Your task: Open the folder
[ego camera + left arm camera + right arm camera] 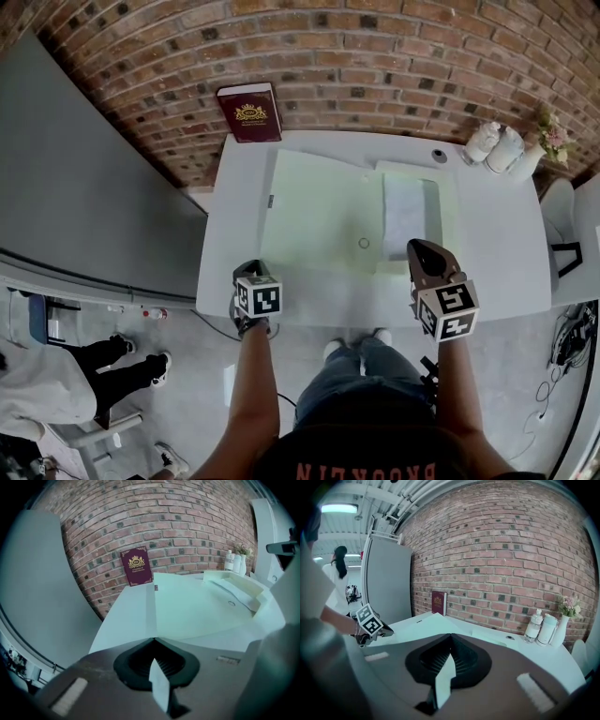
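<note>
Lower frame: left gripper (250, 267) and right gripper (418, 247), each with jaws pressed together on nothing, above the near edge of the white table (506, 267). Centre: pale green card folder (314, 202), lying flat and apparently spread open. It is probably light, thin and flexible, best pinched at a free cover edge. Top: maroon hardback book (249, 112).

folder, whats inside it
The folder lies open: a white sheet rests in its right half, and the left half looks bare. Anything under the sheet is hidden.
</note>
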Motion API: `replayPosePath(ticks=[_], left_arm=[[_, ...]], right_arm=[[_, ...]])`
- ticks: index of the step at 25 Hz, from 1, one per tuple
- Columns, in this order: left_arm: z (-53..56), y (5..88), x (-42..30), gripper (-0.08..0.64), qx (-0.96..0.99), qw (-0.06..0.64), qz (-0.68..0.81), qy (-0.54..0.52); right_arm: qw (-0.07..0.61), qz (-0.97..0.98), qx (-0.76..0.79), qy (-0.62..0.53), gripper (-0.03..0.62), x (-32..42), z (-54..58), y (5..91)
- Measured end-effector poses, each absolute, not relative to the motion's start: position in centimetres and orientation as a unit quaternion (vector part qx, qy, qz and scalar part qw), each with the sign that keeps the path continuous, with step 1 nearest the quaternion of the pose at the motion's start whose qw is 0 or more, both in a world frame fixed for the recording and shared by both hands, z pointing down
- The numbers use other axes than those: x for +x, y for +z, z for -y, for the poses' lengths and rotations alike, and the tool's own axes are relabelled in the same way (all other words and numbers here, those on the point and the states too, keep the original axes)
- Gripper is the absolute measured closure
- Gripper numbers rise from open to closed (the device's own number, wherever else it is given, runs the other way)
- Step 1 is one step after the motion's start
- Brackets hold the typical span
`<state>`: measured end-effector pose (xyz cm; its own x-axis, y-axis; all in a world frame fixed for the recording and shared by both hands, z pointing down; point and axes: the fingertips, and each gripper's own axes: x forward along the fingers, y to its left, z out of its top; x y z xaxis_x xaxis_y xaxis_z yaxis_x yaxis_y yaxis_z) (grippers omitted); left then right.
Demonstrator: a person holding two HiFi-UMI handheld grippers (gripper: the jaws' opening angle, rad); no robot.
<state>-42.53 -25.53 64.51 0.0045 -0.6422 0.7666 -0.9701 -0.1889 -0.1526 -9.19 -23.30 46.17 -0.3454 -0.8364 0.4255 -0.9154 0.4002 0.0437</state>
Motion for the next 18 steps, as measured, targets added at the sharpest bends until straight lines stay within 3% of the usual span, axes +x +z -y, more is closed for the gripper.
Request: replayPosePath(ticks=[10, 18], left_arm=[[24.8, 60.1, -43.6, 0.560, 0.640, 0.222, 0.668, 0.307], [25.1, 54.7, -42.0, 0.560, 0.637, 0.182, 0.699, 0.269]], right_arm=[[0.169, 0.828, 0.528, 0.079, 0.594, -6.5, 24.5, 43.3], [0.142, 0.833, 0.530, 0.072, 0.594, -3.5, 24.3, 41.7]])
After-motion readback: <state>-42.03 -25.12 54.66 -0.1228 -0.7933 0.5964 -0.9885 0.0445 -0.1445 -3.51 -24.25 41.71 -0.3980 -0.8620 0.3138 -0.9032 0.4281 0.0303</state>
